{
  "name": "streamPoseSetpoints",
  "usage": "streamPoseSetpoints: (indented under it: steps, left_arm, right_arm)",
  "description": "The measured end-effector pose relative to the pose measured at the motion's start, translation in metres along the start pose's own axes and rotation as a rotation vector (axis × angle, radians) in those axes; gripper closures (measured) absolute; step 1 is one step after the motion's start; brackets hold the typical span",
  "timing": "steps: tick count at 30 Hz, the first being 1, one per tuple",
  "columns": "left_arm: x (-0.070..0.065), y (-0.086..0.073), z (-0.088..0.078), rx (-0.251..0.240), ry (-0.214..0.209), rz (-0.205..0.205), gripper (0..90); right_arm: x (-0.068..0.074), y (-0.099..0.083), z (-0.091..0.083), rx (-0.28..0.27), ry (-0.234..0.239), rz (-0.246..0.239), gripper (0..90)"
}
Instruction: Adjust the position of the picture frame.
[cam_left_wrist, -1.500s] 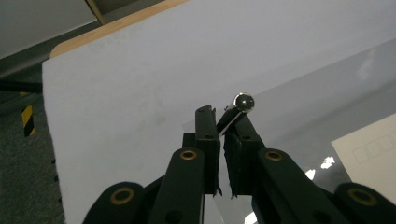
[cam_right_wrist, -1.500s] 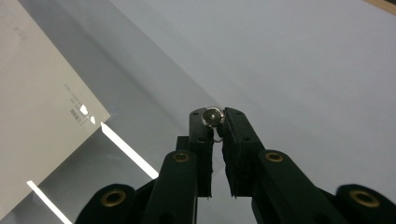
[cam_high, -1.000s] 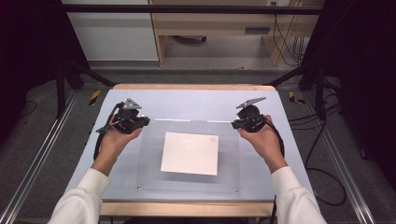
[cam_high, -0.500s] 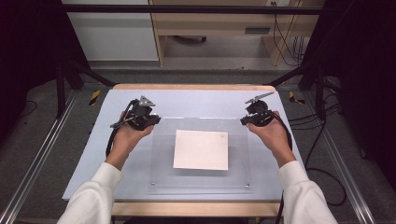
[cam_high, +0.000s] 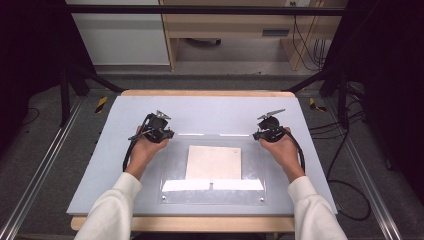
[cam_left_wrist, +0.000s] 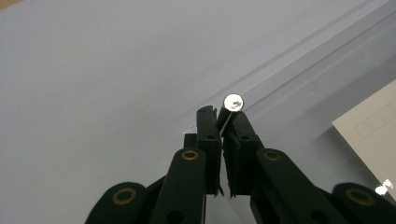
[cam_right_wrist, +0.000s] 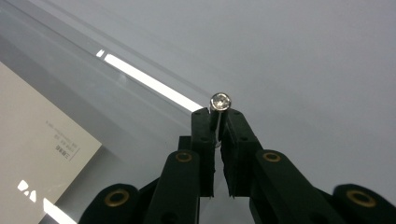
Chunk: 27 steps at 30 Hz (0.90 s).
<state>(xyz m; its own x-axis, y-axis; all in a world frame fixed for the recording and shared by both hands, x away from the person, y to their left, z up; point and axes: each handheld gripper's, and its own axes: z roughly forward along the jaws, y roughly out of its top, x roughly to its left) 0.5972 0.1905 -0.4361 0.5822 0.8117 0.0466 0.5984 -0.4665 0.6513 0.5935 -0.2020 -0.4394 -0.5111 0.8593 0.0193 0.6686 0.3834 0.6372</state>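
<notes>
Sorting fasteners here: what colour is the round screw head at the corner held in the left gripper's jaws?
Shiny silver screw head, clearest in the left gripper view.

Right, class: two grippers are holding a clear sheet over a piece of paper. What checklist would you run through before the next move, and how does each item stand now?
1. Left gripper jaws closed on the left stud: ok.
2. Right gripper jaws closed on the right stud: ok.
3. Paper lies inside the outline of the clear sheet: ok.
4. The two held corners are level with each other in the high view: ok.
5. Far edge of the sheet is down flat on the grey mat: cannot tell.
</notes>
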Motion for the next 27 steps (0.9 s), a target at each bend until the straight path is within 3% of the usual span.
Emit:
streamPoseSetpoints:
  steps: [16,27]
  left_arm:
    - [-0.001,-0.010,0.012,-0.014,0.018,-0.058,84.7]
    - [-0.001,-0.014,0.015,-0.035,0.020,-0.062,84.7]
  right_arm:
    - [0.004,-0.007,0.016,-0.021,-0.037,0.015,85.4]
    - [0.004,-0.010,0.019,-0.038,-0.052,0.026,85.3]
